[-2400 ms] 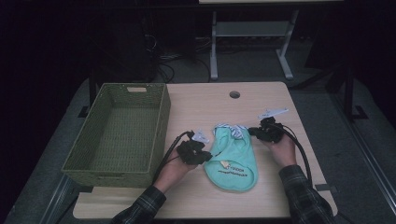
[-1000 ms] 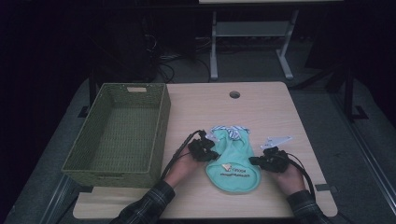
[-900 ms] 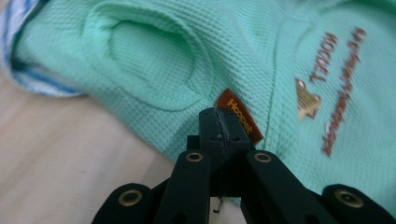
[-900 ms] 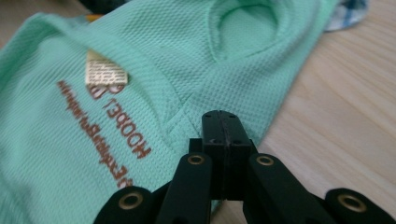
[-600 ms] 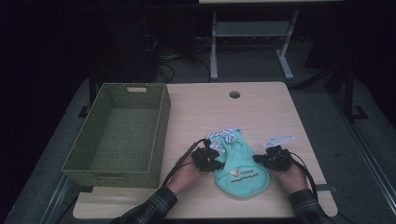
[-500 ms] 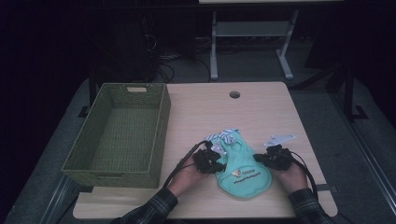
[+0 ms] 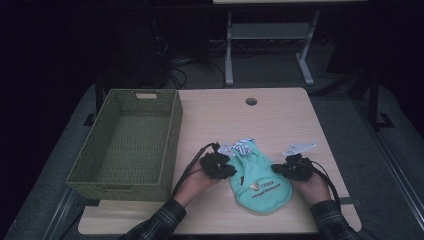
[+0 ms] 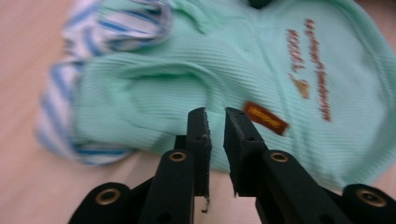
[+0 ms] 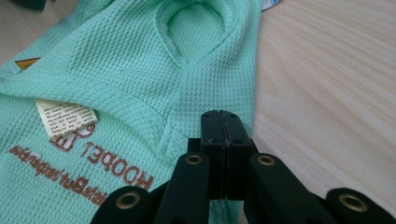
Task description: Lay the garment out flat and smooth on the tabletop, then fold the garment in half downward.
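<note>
A mint-green pet shirt [image 7: 261,178] lay flat near the front edge of the desk [image 7: 280,115], its long axis running away from the person, striped trim at the far end. The left gripper [image 7: 226,169] sat at its left edge, jaws having just parted slightly, nothing between them. The right gripper [image 7: 280,170], jaws together, appeared clamped on the right hem. A green woven basket [image 7: 125,145] stood empty, well left, nearer the left hand.

The mint shirt [image 9: 93,84] carries brown print that shows upside down in the right gripper view and reads "HOOPET", with a smaller line beneath too blurred to read. Its white care tag [image 9: 65,116] bears tiny, illegible print.
</note>
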The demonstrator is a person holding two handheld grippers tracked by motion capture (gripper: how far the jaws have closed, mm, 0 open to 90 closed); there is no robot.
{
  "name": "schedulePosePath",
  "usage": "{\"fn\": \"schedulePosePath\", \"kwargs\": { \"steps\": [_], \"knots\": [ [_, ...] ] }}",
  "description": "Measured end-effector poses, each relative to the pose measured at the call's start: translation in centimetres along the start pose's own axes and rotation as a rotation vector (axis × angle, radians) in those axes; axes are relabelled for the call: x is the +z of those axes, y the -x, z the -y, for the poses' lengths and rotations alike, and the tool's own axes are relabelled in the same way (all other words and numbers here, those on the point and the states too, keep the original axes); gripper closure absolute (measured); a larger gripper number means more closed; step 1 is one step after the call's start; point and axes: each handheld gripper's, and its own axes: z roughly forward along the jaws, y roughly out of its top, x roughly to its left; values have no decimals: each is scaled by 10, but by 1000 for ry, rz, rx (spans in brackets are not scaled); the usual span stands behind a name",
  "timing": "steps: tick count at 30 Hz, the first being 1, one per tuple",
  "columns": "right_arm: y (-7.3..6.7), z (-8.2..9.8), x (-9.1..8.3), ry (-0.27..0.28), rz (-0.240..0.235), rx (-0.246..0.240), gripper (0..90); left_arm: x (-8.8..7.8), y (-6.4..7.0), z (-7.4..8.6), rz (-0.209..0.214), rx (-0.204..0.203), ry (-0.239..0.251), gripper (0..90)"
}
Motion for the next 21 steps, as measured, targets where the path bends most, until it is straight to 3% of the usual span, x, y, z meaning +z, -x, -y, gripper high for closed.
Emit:
{"fn": "schedulePosePath", "kwargs": {
  "steps": [3, 8, 9, 15, 21],
  "knots": [
    [0, 0, 1, 8, -4, 7, 890, -6, -10, -1, -39, -45, 32, 727],
    [1, 1, 0, 4, -9, 11, 892, -11, -31, -4, -123, -69, 38, 658],
    [1, 1, 0, 5, -6, 6, 892, -11, -34, -4, -142, -90, 55, 637],
    [-1, 2, 0, 7, -5, 10, 895, -6, -50, -4, -153, -134, 75, 565],
    [-1, 2, -1, 5, -3, 10, 895, 6, -57, 0, -121, -147, 62, 513]
  ]
}}
